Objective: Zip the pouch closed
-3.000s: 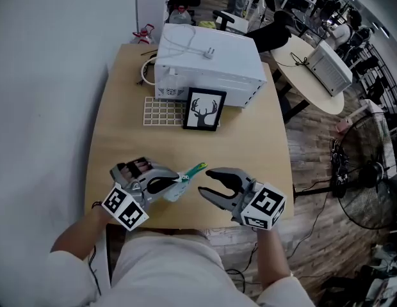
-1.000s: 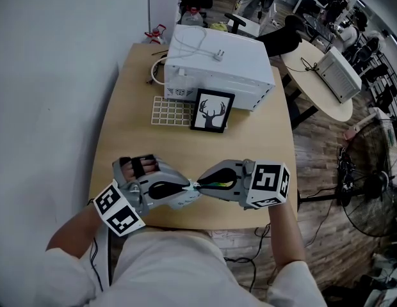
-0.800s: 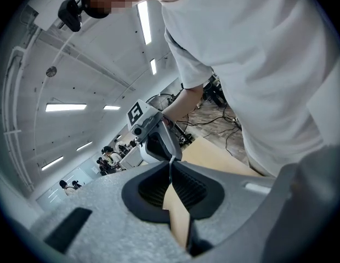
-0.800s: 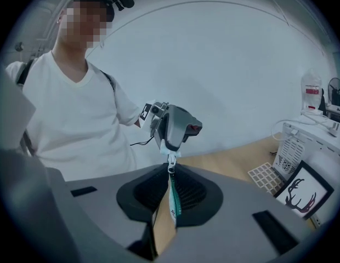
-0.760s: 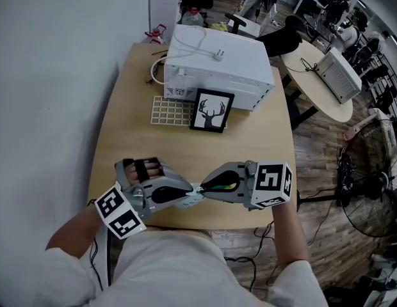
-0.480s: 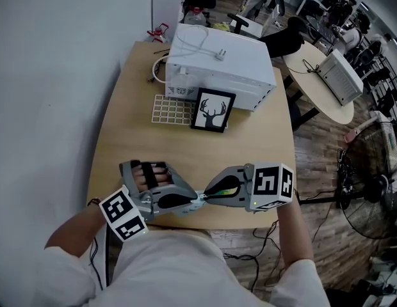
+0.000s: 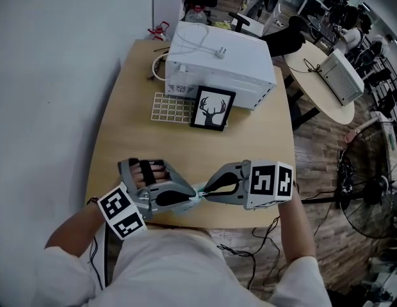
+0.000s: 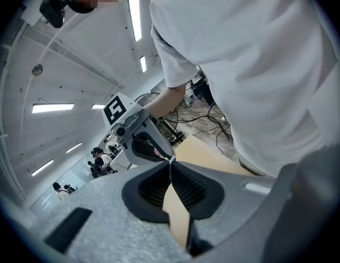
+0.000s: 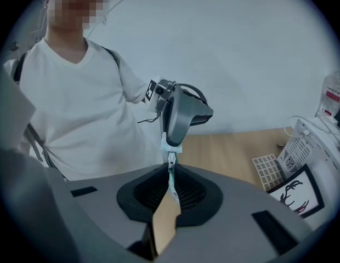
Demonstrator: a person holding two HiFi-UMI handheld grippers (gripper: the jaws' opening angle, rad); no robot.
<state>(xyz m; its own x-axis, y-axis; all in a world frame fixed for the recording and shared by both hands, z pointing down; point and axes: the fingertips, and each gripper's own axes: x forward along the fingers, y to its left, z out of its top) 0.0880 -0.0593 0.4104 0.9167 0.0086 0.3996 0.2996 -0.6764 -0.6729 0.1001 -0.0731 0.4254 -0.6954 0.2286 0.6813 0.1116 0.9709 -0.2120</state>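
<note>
Pouch (image 9: 170, 145) held in the air: we have it above the near edge of the wooden table (image 7: 121, 126), stretched between our two tools. Our left gripper (image 7: 187, 197) is clamped tight on one end. Our right gripper (image 7: 211, 189) is pinched on the thin strip at the other end, its tips nearly meeting the left's. We judge this the brace-and-grip step, the slide not yet run. Next the left must anchor firmly while the right draws straight along the teeth, keeping the small zipper pull, which we cannot clearly make out.
</note>
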